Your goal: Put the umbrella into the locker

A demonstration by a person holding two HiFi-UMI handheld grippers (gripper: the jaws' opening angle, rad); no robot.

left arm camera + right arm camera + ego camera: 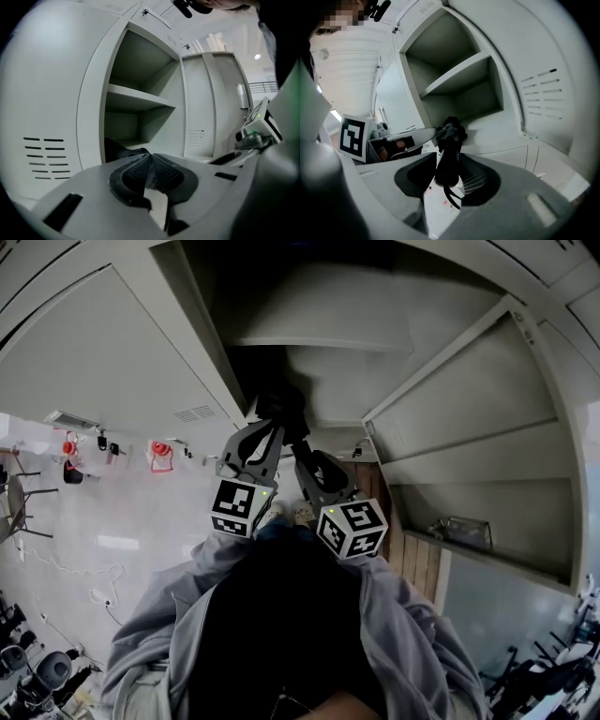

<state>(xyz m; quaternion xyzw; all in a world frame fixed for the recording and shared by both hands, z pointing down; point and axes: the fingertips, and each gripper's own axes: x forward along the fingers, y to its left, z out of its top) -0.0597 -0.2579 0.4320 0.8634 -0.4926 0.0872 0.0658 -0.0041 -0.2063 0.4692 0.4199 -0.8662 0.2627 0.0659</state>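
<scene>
Black fabric, rolled tight, marks the umbrella [450,136], which is clamped between the pads of the right gripper [449,177]. Its near end sits low in the jaws and a thin cord [451,199] hangs from it. Its long axis runs straight ahead along the line the gripper points, slightly upward in the right gripper view. The bunched far end leads toward the open locker [483,101] and sits level with the compartment below the shelf [459,76]. So the umbrella points into the opening rather than across it, and the target space lies directly beyond its leading end. From these views I cannot tell whether that end has crossed the front edge or only hangs before it. The left gripper [151,169] has its jaws pressed together on nothing. In the head view it sits just beside the right one, on its left and about as near the opening, but it plays no part in the hold. A dark shape low in the opening in the left gripper view is probably the umbrella's far end. The move to come looks like a push forward along the umbrella's own axis, kept under the shelf.
</scene>
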